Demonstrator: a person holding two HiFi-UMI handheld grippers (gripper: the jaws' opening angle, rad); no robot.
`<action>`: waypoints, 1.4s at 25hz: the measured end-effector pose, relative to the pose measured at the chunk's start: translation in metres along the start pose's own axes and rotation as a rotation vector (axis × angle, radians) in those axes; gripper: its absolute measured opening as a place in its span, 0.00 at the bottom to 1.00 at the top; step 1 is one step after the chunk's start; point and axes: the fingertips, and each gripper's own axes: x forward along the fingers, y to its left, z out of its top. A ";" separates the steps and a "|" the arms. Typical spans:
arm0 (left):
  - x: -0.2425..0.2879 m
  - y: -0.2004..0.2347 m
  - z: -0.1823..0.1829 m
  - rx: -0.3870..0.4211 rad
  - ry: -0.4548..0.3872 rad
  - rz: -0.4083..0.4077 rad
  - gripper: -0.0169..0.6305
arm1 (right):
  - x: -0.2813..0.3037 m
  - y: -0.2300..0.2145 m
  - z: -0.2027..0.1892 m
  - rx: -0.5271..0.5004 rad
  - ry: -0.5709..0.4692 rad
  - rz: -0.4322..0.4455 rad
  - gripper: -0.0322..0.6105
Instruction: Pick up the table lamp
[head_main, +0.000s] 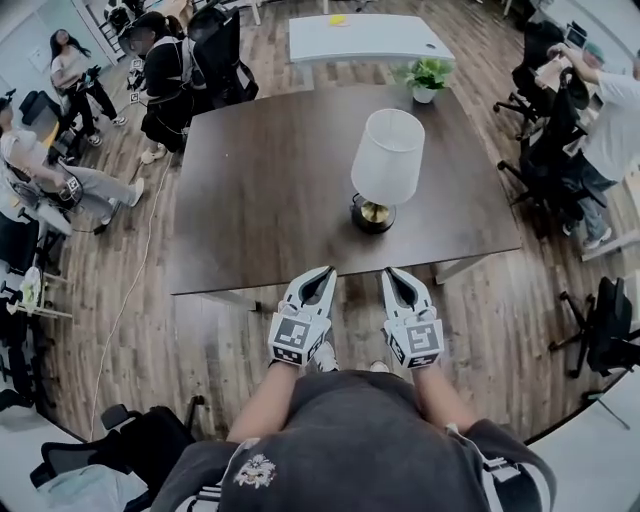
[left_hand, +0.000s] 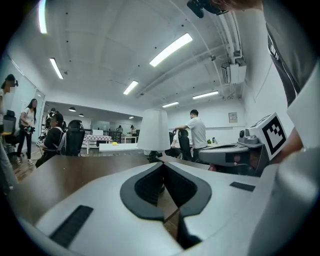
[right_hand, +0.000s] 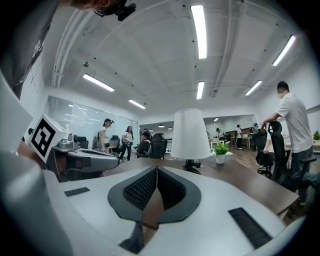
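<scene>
The table lamp (head_main: 388, 157) has a white tapered shade and a dark round base with a brass stem. It stands upright on the dark brown table (head_main: 260, 190), right of centre. My left gripper (head_main: 329, 271) and right gripper (head_main: 388, 272) hover side by side at the table's near edge, both short of the lamp and pointing toward it. Both are shut with nothing between the jaws. In the left gripper view the lamp (left_hand: 153, 130) stands ahead, just beyond the shut left gripper (left_hand: 163, 164). From the right gripper (right_hand: 157, 168) the lamp (right_hand: 190, 134) is ahead and slightly right.
A small potted plant (head_main: 427, 77) sits at the table's far right corner. A white table (head_main: 365, 38) stands beyond. Office chairs (head_main: 545, 150) and a person (head_main: 612, 115) are at the right, and several people (head_main: 165, 80) at the left. The floor is wood.
</scene>
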 end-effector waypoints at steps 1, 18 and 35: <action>0.001 0.005 0.000 -0.001 -0.001 -0.010 0.04 | 0.003 0.001 0.001 -0.004 -0.001 -0.013 0.09; 0.048 0.040 -0.016 -0.016 0.021 -0.080 0.04 | 0.052 -0.024 -0.023 0.005 0.059 -0.088 0.09; 0.120 0.065 -0.024 0.024 0.077 -0.007 0.04 | 0.111 -0.076 -0.054 0.027 0.093 -0.015 0.09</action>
